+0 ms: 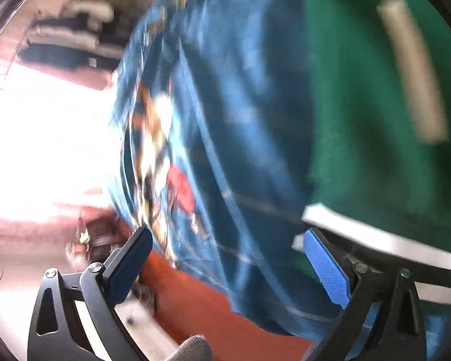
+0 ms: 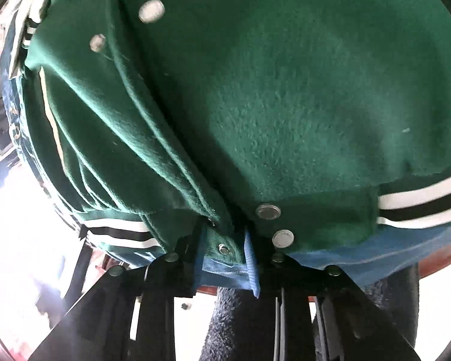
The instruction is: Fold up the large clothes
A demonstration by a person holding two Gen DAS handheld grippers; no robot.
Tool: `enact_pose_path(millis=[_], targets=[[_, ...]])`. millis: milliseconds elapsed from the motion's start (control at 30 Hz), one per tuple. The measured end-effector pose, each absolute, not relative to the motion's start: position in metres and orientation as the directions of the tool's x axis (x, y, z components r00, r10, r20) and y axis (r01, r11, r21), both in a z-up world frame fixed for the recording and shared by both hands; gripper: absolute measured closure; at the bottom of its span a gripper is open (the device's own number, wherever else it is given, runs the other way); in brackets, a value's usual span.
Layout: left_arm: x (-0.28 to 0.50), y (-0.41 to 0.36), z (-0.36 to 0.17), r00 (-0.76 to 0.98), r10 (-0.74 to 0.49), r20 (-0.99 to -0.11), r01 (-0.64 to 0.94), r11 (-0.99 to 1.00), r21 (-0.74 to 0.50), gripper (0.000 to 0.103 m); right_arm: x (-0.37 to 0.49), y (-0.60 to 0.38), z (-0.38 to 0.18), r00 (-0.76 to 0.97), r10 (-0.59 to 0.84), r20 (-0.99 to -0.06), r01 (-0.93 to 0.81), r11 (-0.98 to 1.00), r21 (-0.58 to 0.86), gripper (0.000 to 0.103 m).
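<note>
A green varsity jacket (image 2: 285, 90) with metal snaps and a black-and-white striped hem (image 2: 421, 204) lies spread on a blue printed cloth (image 2: 345, 251). My right gripper (image 2: 225, 258) sits at the near hem. The corner of the jacket's front flap with one snap (image 2: 224, 248) lies between its blue pads (image 2: 252, 264), which stand slightly apart. In the blurred left wrist view my left gripper (image 1: 228, 264) is wide open and holds nothing. It hovers over the blue cloth (image 1: 240, 90), to the left of the jacket (image 1: 360, 105).
An orange-red table edge (image 1: 210, 307) shows under the blue cloth. Stacked dark and light things (image 1: 69, 30) stand far off at the upper left, beside strong glare. A person's dark fleecy clothing (image 2: 234, 325) is below the right gripper.
</note>
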State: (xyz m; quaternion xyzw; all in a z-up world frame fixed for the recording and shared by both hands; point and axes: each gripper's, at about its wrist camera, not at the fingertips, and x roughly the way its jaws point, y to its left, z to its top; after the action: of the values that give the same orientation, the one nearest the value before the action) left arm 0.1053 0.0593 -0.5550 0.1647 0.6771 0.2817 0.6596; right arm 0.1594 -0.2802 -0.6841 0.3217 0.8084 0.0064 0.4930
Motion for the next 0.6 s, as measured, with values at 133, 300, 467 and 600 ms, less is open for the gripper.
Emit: enact_pose_path(millis=[133,300,467,600], targets=[[0.099,0.086,-0.535,-0.068,0.544,-0.836,-0.224,0.809,0.544,0.000,0.172,-0.289,-0.654,-0.199,0.479,-0.855,0.496,0.802,0.333,0.059],[0.115,0.069,-0.487,0.105,0.454,-0.885,-0.283,0.866,0.411,0.000,0.188,-0.322,-0.657,-0.114,0.503,-0.857,0.541,0.755,0.371,0.059],[0.143,0.048,-0.548,0.064,0.515,-0.855,-0.149,0.852,0.502,0.000,0.193,-0.350,-0.635,-0.055,0.406,-0.912,0.540,0.781,0.315,0.059],[0.142,0.072,-0.552,0.070,0.427,-0.901,-0.218,0.888,0.404,0.000,0.184,-0.360,-0.637,-0.126,0.326,-0.937,0.522,0.825,0.217,0.059]])
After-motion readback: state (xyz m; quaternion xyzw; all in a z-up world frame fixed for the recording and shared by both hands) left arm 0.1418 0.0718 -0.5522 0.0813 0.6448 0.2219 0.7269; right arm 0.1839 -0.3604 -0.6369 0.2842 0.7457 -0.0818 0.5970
